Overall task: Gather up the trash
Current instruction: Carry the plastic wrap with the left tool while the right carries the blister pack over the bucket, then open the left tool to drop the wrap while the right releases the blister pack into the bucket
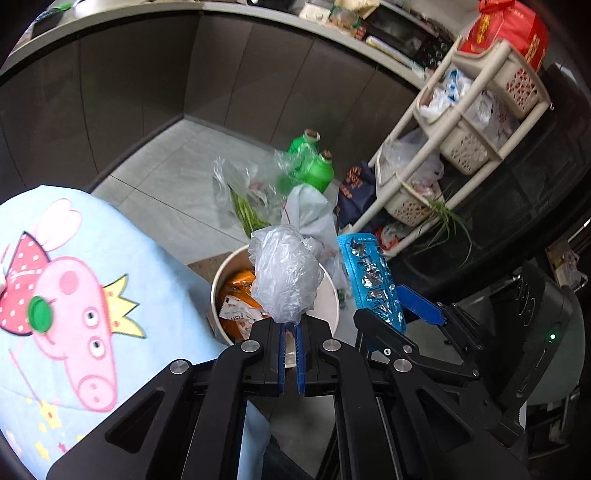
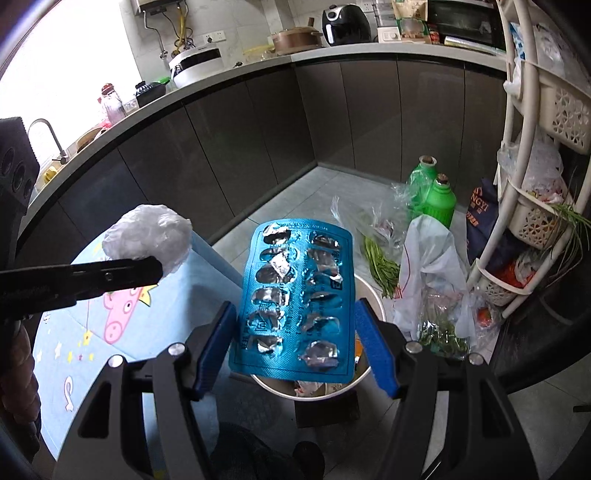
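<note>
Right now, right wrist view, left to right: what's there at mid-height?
Crumpled clear plastic in the left gripper → blue blister pack in the right gripper → white plastic bag on the floor → white basket rack.

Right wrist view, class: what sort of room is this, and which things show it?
Most likely a home kitchen: a countertop runs over dark cabinets, with a tap at the left and an air fryer standing on top.
</note>
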Demonstrator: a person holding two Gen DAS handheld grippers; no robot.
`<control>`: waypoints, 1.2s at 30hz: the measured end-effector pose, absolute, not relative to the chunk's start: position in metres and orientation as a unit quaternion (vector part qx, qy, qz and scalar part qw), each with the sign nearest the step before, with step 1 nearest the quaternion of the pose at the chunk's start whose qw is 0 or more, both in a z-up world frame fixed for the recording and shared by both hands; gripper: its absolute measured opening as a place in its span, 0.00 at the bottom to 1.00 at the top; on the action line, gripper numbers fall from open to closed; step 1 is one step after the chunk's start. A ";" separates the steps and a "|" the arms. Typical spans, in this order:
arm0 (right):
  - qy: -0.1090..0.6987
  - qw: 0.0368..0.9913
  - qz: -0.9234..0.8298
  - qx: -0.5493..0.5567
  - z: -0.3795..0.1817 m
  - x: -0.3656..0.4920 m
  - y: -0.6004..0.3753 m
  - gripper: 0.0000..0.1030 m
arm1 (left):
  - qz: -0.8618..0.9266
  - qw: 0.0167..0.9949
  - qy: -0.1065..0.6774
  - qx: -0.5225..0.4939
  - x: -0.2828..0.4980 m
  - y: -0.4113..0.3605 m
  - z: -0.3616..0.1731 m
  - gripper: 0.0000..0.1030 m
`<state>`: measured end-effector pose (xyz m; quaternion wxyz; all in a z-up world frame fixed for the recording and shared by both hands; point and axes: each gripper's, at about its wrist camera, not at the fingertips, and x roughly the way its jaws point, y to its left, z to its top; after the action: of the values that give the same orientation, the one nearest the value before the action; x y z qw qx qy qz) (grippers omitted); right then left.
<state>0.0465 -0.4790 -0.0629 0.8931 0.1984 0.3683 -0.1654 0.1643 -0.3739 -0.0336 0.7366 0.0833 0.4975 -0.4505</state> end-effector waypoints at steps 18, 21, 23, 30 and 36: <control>0.413 0.874 -0.149 0.208 -0.135 0.071 -0.505 0.64 | -0.442 0.700 0.545 0.134 0.180 -0.415 -0.113 0.04; 0.416 0.874 -0.142 0.210 -0.142 0.076 -0.507 0.65 | -0.440 0.701 0.544 0.142 0.180 -0.421 -0.117 0.04; 0.418 0.873 -0.138 0.212 -0.146 0.078 -0.508 0.65 | -0.440 0.698 0.545 0.145 0.181 -0.424 -0.120 0.04; 0.433 0.864 -0.122 0.225 -0.167 0.090 -0.514 0.67 | -0.428 0.699 0.551 0.156 0.184 -0.429 -0.129 0.25; 0.456 0.862 -0.115 0.193 -0.177 0.091 -0.505 0.86 | -0.416 0.724 0.533 0.138 0.189 -0.426 -0.123 0.69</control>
<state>0.0909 -0.5046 -0.1772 0.8615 0.1926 0.4556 -0.1146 0.1888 -0.4261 -0.1225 0.7236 0.1376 0.5331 -0.4162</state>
